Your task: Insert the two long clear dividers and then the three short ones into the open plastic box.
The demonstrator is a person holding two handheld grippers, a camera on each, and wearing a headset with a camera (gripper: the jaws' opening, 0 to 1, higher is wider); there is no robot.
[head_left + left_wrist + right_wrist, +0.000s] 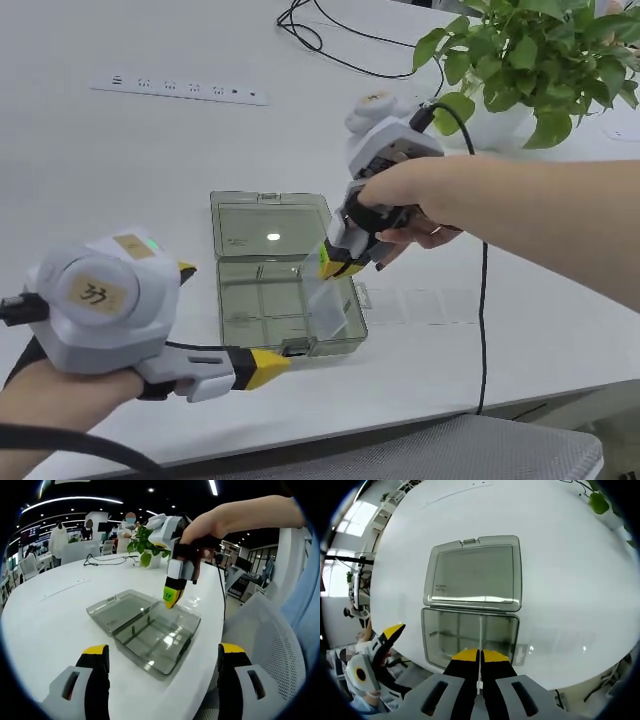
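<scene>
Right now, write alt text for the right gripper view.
The right gripper, jaws shut on a thin clear divider, holds it edge-on over the open plastic box on a white table. The left gripper shows at lower left.

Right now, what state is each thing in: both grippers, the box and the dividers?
Left gripper: open, empty.
Right gripper: shut on the clear divider.
Clear divider: held edge-down over the box.
Box: open, lid laid back flat.
Spare dividers: flat on the table, beside the box.

Power strip (180, 88) lies flat on the white table (100, 170); potted plant (530, 60) (leafy, white pot) near black cables (310, 42).
</scene>
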